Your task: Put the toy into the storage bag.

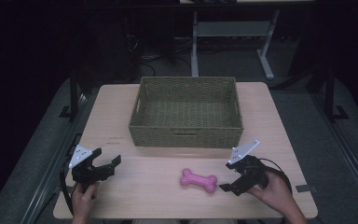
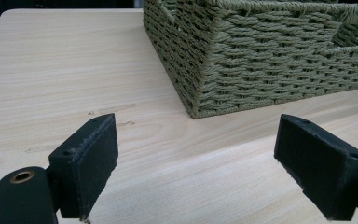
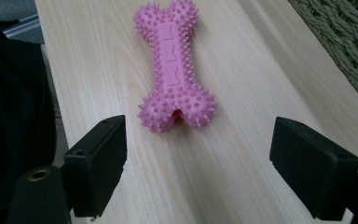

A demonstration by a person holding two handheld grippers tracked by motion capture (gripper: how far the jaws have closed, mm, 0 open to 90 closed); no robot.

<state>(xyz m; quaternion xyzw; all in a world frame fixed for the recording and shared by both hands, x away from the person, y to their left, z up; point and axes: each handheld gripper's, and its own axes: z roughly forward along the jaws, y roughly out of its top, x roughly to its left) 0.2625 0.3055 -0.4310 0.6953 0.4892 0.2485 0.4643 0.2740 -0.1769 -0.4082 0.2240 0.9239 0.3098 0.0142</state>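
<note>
A pink spiky bone-shaped toy (image 1: pixel 198 180) lies flat on the wooden table (image 1: pixel 270 121), in front of an empty green woven basket (image 1: pixel 186 136). My right gripper (image 1: pixel 225 176) sits just right of the toy, open and held in a hand. In the right gripper view the toy (image 3: pixel 174 65) lies lengthwise just beyond the open right gripper (image 3: pixel 198 163), its near end short of the pads (image 3: pixel 98 163). My left gripper (image 1: pixel 113 167) rests open at the table's front left with nothing in it. In its own view the left gripper (image 2: pixel 200 158) faces the basket's near corner (image 2: pixel 261 70).
The basket's wall (image 3: pixel 345 37) runs along the right edge of the right gripper view. Bare tabletop (image 2: pixel 51 79) stretches left of the basket. The table's front edge is close behind both hands. A desk frame (image 1: pixel 228 32) stands on the dark floor beyond.
</note>
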